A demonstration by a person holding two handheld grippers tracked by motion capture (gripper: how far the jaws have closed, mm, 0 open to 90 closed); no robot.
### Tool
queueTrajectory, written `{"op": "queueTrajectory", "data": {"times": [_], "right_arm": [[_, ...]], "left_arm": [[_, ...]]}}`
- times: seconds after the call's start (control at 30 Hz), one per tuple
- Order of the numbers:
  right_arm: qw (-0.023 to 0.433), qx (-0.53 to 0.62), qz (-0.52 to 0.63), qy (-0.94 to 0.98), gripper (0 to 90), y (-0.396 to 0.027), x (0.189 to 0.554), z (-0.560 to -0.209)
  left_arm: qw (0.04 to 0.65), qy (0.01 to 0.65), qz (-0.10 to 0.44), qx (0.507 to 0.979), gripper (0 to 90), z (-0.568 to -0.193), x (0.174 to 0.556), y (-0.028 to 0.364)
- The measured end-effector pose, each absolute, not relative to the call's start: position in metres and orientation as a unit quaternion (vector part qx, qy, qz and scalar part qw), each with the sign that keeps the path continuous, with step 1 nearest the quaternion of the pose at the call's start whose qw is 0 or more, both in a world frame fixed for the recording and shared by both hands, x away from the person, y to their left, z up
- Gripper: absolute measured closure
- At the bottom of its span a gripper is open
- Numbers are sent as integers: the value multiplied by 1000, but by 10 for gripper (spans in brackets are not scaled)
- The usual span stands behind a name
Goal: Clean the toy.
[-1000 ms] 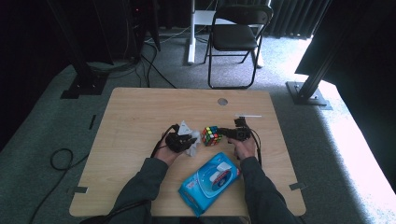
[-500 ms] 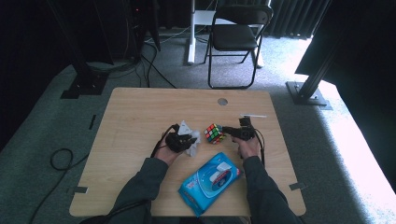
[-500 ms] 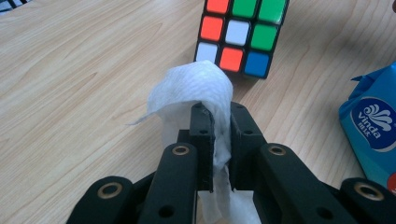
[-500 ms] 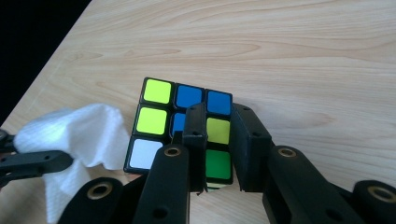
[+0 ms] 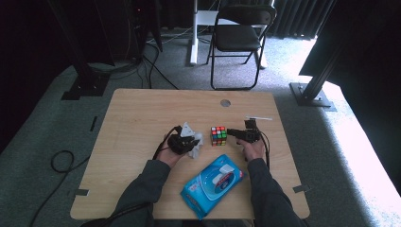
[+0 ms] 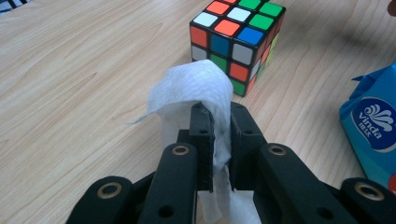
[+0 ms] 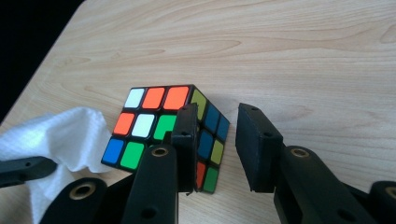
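The left claw point(image 6: 217, 135) is clamping a white wipe point(image 6: 196, 93), its jaws pressed together on the sheet, just short of the cube point(image 6: 236, 42). The cube is sitting on the worktop point(image 5: 142, 113) between the two claws. The right claw point(image 7: 217, 140) is standing at the cube's near corner with a visible gap between its jaws, gripping nothing. A blue wipe pack point(image 5: 213, 184) is lying near the front edge.
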State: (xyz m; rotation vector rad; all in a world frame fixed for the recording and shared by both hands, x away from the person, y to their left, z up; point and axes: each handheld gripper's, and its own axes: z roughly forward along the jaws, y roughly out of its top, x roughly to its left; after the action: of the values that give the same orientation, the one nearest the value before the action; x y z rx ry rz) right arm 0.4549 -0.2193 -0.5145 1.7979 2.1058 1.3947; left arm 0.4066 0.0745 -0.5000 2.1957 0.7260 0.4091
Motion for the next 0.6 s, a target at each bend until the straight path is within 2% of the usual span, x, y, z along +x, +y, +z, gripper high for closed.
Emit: {"op": "queueTrajectory", "data": {"times": [0.13,0.37,0.5,0.6], "right_arm": [[43,578,447,681,603,-217,451,-508],[56,545,445,709,383,-201,443,-496],[62,534,422,730,305,-189,443,-496],[68,530,414,737,287,-182,444,-496]], "left_arm": [[386,285,161,862,819,-501,407,74],[387,285,160,863,818,-501,406,73],[387,285,161,862,818,-501,406,73],[387,286,161,862,818,-501,406,74]]}}
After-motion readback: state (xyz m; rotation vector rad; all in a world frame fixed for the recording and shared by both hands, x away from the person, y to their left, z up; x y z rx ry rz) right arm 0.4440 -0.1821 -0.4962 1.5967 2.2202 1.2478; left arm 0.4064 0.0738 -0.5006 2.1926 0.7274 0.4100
